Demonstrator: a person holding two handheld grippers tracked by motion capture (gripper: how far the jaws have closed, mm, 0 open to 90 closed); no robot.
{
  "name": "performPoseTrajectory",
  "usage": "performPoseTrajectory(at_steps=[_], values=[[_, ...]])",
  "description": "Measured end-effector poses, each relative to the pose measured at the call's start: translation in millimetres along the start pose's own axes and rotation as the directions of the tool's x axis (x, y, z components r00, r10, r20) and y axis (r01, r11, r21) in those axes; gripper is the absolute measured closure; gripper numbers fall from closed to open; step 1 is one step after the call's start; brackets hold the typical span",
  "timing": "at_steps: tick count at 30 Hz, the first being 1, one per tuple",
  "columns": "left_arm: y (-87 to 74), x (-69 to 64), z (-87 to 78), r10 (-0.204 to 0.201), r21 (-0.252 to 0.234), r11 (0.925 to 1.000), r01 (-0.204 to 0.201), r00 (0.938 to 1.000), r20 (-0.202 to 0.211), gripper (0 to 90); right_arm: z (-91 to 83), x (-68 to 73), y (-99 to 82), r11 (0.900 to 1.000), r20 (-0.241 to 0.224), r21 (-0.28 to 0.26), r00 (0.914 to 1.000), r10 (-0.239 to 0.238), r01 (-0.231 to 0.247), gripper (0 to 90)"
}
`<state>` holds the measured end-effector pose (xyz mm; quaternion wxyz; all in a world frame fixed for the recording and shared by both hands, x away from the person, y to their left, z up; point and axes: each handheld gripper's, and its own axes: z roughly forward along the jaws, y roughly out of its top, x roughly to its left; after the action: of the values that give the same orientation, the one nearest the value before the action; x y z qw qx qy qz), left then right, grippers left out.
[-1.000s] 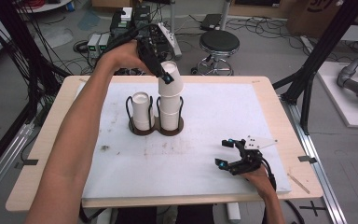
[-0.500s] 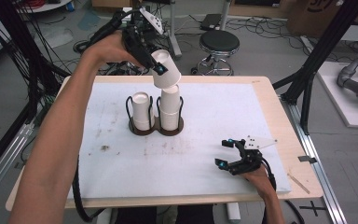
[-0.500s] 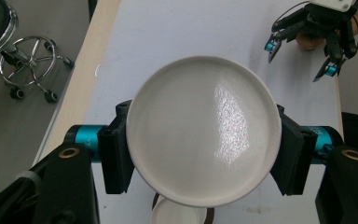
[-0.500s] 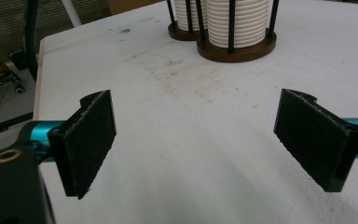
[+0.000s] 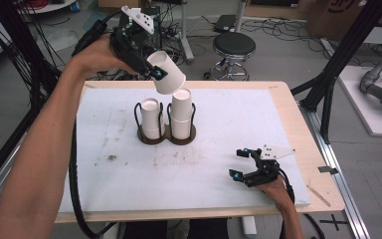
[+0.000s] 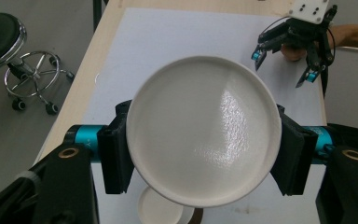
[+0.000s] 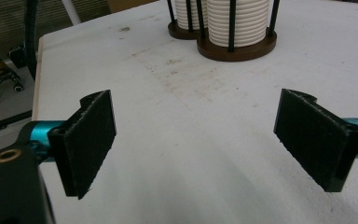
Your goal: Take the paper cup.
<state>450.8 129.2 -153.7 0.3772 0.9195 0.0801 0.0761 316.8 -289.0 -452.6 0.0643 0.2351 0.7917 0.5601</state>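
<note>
The left gripper (image 5: 155,71) is pinching a white paper cup (image 5: 166,72) by its sides, its jaws pressing on opposite walls as the left gripper view shows, with the cup's open mouth (image 6: 204,130) facing the camera. The cup is hanging tilted in the air, just above and to the left of the taller cup stack (image 5: 181,114), free of it. That stack and a shorter one (image 5: 150,118) are standing side by side in a dark wire holder (image 5: 166,135) on the white mat (image 5: 229,129) covering the worktop (image 5: 298,119). Judging from this, one cup is already lifted clear of the stack, and what is left is setting it somewhere, perhaps on the shorter stack or on the mat; several cups are remaining in both stacks. The left forearm is reaching far forward and raised, the wrist bent so the gripper is pointing down and back toward the holder. The right gripper (image 5: 246,164) is resting low near the mat's front right corner, jaws spread wide and holding nothing, aimed toward the holder.
</note>
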Motion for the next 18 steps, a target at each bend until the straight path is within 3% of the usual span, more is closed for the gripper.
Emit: performPoseTrajectory(at_steps=[4,8,18], values=[[-13.0,-5.0,-4.0,-0.007,-0.011,0.9999,0.007,1.0000,0.001,34.4,0.1,-0.7,0.2,1.0000,-0.001,0.004,1.0000,-0.002,0.002,13.4],[-23.4,-11.5,-9.6,-0.008,-0.065,0.9978,0.009,0.9999,0.009,34.4,0.4,0.7,0.4,1.0000,-0.001,0.008,1.0000,0.001,-0.001,13.3],[-43.5,-26.8,-15.0,0.011,-0.094,0.9955,-0.009,0.9997,0.020,34.4,0.8,0.9,0.5,0.9999,0.004,0.013,1.0000,-0.009,0.009,13.4]])
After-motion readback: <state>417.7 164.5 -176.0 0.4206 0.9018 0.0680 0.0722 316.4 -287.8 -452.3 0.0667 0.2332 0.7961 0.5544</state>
